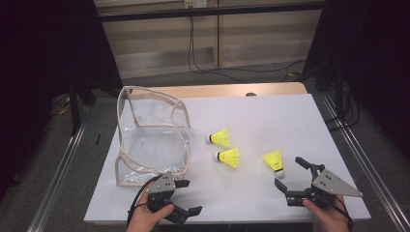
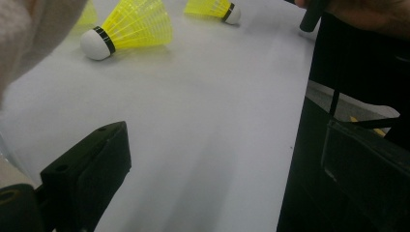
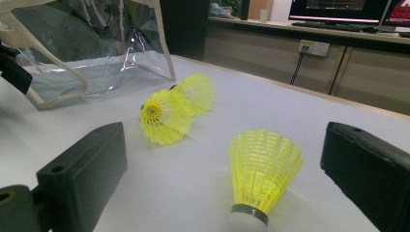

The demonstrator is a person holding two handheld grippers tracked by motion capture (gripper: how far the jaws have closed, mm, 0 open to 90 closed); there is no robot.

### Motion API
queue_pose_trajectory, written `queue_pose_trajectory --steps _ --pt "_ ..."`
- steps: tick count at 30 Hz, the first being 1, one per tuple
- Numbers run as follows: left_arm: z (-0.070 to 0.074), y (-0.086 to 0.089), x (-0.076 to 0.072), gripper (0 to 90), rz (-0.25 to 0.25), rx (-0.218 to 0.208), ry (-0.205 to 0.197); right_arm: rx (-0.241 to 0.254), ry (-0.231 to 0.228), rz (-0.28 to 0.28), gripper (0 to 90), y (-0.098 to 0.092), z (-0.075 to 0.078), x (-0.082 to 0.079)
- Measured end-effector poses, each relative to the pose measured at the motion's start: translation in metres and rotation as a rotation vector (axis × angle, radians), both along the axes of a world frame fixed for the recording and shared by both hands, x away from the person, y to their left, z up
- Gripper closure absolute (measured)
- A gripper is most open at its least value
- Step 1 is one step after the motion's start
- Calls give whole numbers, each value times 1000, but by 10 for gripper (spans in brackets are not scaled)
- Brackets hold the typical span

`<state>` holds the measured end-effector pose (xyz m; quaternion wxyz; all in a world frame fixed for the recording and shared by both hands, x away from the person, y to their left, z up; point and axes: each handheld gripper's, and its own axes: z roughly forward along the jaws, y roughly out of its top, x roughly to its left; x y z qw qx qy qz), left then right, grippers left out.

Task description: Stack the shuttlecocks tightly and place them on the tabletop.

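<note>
- At the far left of the white table top stands a clear plastic pouch with cream-coloured piping, its mouth gaping upward and its rim sagging — in the right gripper view the same pouch rises behind the shuttlecocks.
- Just near of the pouch, at the near-left edge, a hand holds the left gripper; its black jaws are spread apart with nothing between them, and the upper jaw sits close against the pouch's near rim, though I cannot tell whether they touch.
- Right of the pouch, toward the middle of the table, lie two yellow mesh shuttlecocks with white cork tips. The farther shuttlecock and the nearer shuttlecock both lie on their sides, corks pointing left toward the pouch, close together but apart.
- In the left gripper view the nearer shuttlecock lies well beyond the open jaws, on bare white surface.
- Further right lies a third yellow shuttlecock, cork toward the near edge and skirt flaring away — it sits just beyond the right gripper's jaws.
- At the near-right edge a hand holds the right gripper, released and wide. In its own view the third shuttlecock sits between the two black jaws, touched by neither.
</note>
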<state>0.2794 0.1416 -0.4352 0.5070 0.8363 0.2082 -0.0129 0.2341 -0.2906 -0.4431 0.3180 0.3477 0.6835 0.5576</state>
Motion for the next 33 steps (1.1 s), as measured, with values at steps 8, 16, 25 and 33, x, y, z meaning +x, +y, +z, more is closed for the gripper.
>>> queue_pose_trajectory --steps 8,16,25,33 --pt "0 -2 2 63 -3 -9 3 3 2 -2 24 0 0 0" --pt "-1 1 -1 90 -22 10 6 9 0 -2 24 0 0 0" --pt "1 4 -2 82 -27 14 -1 9 2 -4 24 -1 0 0" --pt "3 6 -2 63 -17 23 -22 8 1 -3 24 -1 0 0"
